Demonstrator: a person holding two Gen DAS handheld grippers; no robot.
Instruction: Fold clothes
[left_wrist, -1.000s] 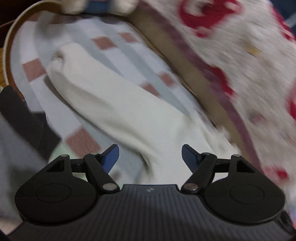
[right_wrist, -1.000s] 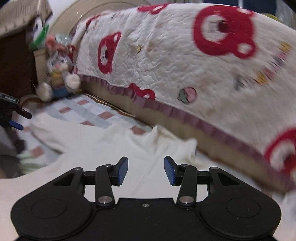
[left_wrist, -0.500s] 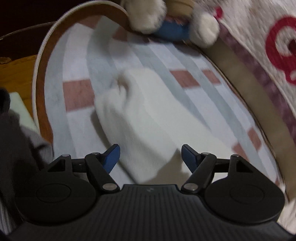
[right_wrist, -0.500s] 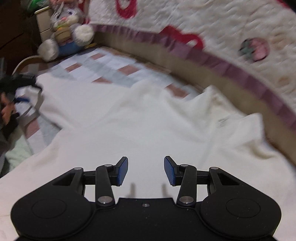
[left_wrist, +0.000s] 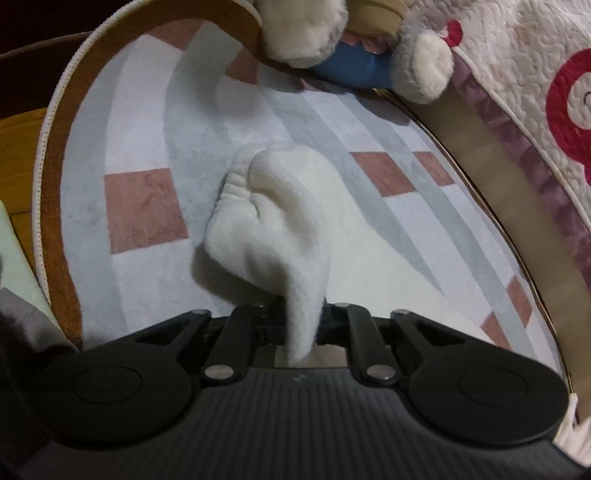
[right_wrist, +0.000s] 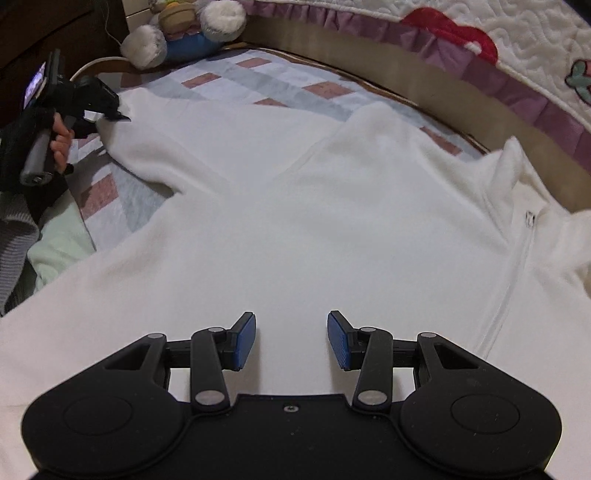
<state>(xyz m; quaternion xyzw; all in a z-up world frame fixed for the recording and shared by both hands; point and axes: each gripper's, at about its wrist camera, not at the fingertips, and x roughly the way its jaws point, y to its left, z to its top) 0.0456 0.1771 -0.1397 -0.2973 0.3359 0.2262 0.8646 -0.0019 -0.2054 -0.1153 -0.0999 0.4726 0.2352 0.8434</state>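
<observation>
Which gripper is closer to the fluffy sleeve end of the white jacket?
Left. The left gripper is shut on the sleeve near its cuff. The right gripper hovers open over the jacket's body, away from that sleeve.

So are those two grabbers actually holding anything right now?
The left gripper pinches the white fleece jacket by its sleeve near the cuff; the right gripper holds nothing.

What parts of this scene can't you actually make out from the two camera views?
- Left wrist view: the left gripper pads, buried in the white fleece sleeve they pinch.
- Both views: the stuffed toy, its head cut off by the top edge.
- Right wrist view: the white fleece jacket hem, hidden behind the right gripper body.
</observation>
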